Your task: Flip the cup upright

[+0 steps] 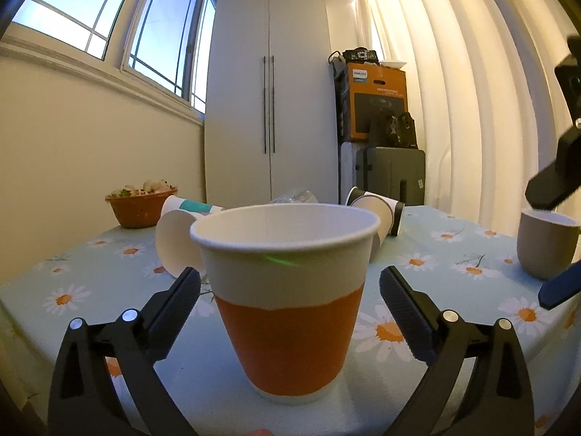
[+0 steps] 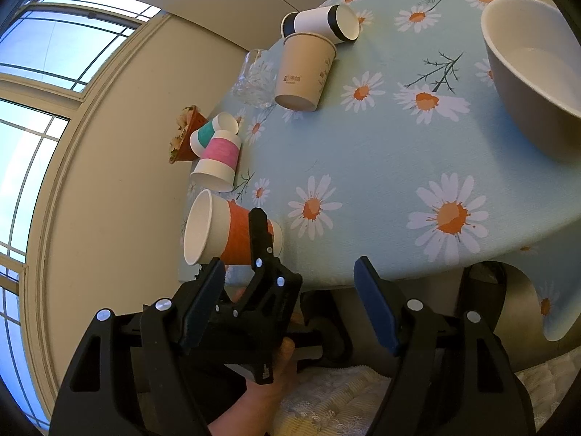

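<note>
An orange-and-white paper cup (image 1: 287,290) stands upright on the daisy tablecloth (image 1: 454,276), mouth up, between the fingers of my left gripper (image 1: 288,290). The jaws are open and stand apart from the cup's sides. In the right wrist view the same cup (image 2: 232,234) sits near the table's front left edge with the left gripper (image 2: 254,254) around it. My right gripper (image 2: 290,290) is open and empty, held above and off the table's near edge. Several other paper cups lie on their sides: a pink one (image 2: 219,160), a teal one (image 2: 205,136), a beige one (image 2: 303,72) and a black-banded one (image 2: 321,23).
A grey bowl (image 2: 533,72) stands at the table's right; it also shows in the left wrist view (image 1: 544,247). An orange bowl of food (image 1: 139,205) sits at the far left by the wall. A clear glass (image 2: 254,78) lies beside the beige cup. A wardrobe, boxes and curtain stand behind.
</note>
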Demonstrator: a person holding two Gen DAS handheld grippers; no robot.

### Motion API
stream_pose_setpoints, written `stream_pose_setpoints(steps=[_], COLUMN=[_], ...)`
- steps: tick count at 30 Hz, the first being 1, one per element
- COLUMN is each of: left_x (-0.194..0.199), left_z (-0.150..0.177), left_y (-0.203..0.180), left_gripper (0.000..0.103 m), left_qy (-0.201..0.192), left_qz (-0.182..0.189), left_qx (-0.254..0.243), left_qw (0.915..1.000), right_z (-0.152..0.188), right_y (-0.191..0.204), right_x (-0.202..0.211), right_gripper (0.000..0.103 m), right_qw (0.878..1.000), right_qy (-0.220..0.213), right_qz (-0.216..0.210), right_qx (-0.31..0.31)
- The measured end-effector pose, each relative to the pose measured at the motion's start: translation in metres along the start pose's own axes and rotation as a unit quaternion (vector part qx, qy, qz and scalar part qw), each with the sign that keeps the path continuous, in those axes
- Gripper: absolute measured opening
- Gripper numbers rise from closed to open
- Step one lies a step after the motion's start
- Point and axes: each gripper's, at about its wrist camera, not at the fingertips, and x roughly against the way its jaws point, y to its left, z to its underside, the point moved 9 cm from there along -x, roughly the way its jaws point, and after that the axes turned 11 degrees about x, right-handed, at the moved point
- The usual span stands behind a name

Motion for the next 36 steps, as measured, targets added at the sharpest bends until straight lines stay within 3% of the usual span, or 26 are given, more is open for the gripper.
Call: stream_pose_setpoints(steps=[13, 17, 23, 31, 36], left_x=[0.041, 0.062, 0.086, 0.125, 0.143], left_z=[-0.012, -0.024, -0.04, -0.069, -0.075], left_y=[-0.005, 0.007, 0.03, 0.051, 0.065], left_gripper=[0.096, 0.096, 0.096, 0.096, 0.096], left_qy=[0.018, 0.02, 0.086, 0.15, 0.17], left_qz=[0.014, 0.0, -0.002, 0.059, 0.06], left_qx=[-0.03, -0.052, -0.051, -0.025, -0.04], left_qw=[0.9993, 0.9984, 0.995, 0.9866, 0.9828], right_z=[-0.002, 0.0, 0.002, 0.005, 0.013], right_y=[0.002, 0.004, 0.009, 0.029, 0.043], right_x=[0.009, 0.009, 0.01, 0.023, 0.03], right_gripper=[0.073, 0.073, 0.073, 0.073, 0.073], right_qw=[1.0, 0.999, 0.997, 0.977, 0.965], right_qy=[-0.013, -0.015, -0.022, -0.073, -0.101], right_qz=[0.01, 0.019, 0.052, 0.131, 0.153], right_qx=[0.014, 0.024, 0.058, 0.152, 0.191])
